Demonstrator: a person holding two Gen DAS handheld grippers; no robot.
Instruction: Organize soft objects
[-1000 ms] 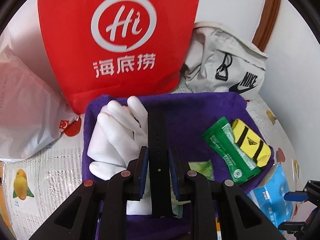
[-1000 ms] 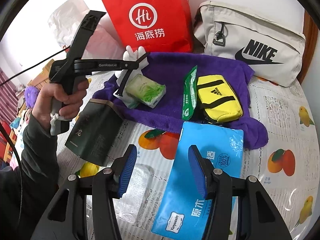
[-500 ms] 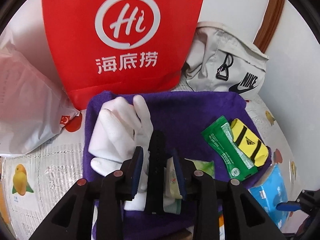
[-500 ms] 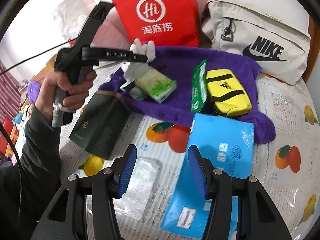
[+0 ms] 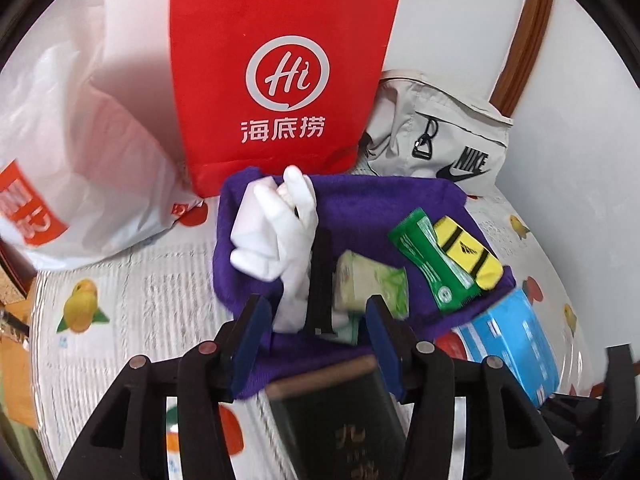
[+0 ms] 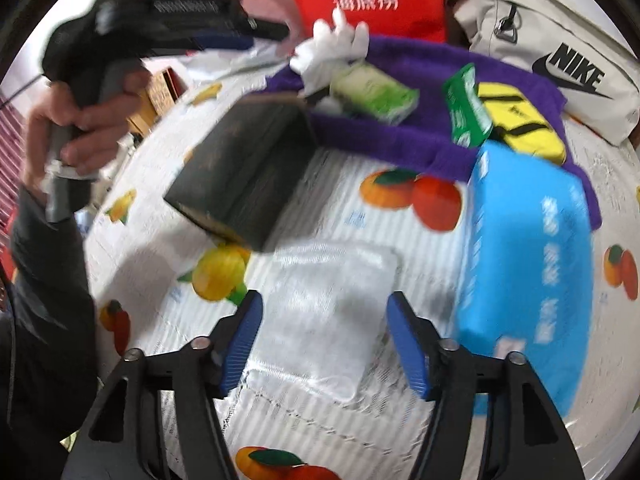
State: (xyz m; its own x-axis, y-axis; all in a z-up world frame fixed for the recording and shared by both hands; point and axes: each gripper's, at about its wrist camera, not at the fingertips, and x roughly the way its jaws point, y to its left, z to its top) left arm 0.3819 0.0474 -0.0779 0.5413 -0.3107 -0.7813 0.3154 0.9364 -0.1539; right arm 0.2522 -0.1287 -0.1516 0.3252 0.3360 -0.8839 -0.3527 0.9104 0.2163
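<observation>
Purple towel [image 5: 360, 200], centre frame in the left view, already carries white glove [image 5: 280, 220], black strap [image 5: 320, 276], green tissue pack [image 5: 368, 280], green wipes sachet [image 5: 432, 260] and yellow pouch [image 5: 468, 252].

Left tool [image 5: 316, 328]: jaws opening, nothing pinched.

Right tool [image 6: 324, 336]: jaws opening, empty, above a clear plastic pack [image 6: 332, 312] at lower centre.

Judged left to do: clear pack, blue tissue pack [image 6: 528, 264], dark green pouch [image 6: 244, 168], all off the towel on the table [image 6: 360, 216].

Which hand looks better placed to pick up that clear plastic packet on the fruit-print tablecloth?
Right. The right gripper points down with the clear packet lying between its opening fingers. The left gripper, also opening and empty, hangs by the purple towel instead.
</observation>
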